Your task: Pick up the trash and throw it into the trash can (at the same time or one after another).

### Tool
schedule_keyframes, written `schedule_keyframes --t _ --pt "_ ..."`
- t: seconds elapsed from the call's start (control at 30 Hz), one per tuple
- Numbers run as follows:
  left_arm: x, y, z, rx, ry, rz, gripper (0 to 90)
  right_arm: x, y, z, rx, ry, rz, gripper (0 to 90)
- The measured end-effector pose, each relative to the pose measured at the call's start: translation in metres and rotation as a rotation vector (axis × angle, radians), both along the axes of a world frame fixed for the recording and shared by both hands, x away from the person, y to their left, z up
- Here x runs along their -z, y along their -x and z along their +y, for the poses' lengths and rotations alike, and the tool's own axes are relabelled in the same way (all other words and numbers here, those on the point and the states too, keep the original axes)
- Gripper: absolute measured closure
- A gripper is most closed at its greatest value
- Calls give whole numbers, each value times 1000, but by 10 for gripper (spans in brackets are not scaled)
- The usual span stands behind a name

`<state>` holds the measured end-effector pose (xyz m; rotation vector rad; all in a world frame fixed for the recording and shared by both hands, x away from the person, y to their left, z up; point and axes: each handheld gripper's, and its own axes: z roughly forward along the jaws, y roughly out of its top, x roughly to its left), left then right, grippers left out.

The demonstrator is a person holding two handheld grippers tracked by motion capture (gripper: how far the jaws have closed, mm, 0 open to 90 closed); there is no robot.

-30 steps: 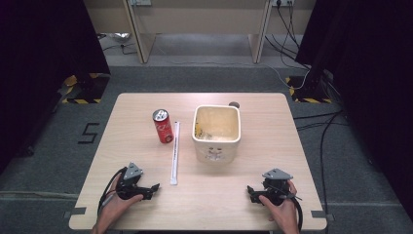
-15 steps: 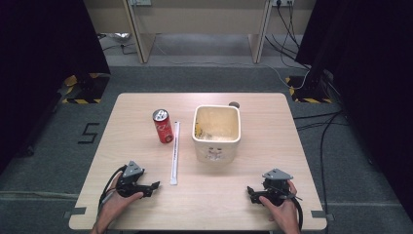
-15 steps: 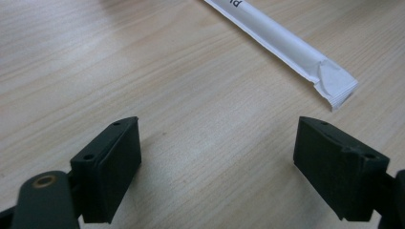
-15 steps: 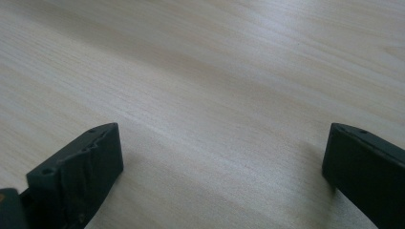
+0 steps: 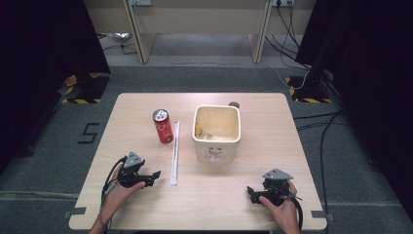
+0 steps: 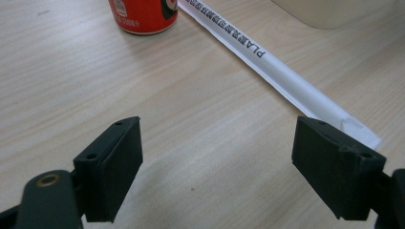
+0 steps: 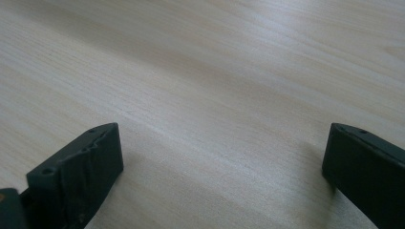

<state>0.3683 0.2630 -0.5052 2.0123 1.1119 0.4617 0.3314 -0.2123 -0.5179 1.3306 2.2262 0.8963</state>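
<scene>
left tool jaws wide apart, empty, low on bench, near end of wrapped straw | right tool jaws wide apart, empty, over bare wood | red can upright just left of straw | cream tub mid-bench, right of straw

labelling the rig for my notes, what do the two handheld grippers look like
Both the left gripper and right gripper are black, each with two blocky black jaws, a grey three-cornered plate on top and a black cable trailing back. The forearms are bare, no sleeves visible.
</scene>
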Motion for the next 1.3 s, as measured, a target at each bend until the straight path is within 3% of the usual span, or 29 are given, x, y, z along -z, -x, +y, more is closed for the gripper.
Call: schedule_keyframes --t 0.3,0.53,0.73,1.0,1.3 --pt "-10 -10 -3 -14 -5 -17 174 0 0 0 0 -1 -1 3" --pt "-16 -21 -1 -18 3 -4 168 0 0 0 -6 1 0 3" --pt "-26 -29 -6 -5 7 -23 166 0 0 0 -6 0 0 3" --pt "-37 -49 -6 -32 42 -58 157 0 0 0 -7 1 0 3" --pt "-42 -62 -8 -47 40 -74 157 0 0 0 -8 1 0 3"
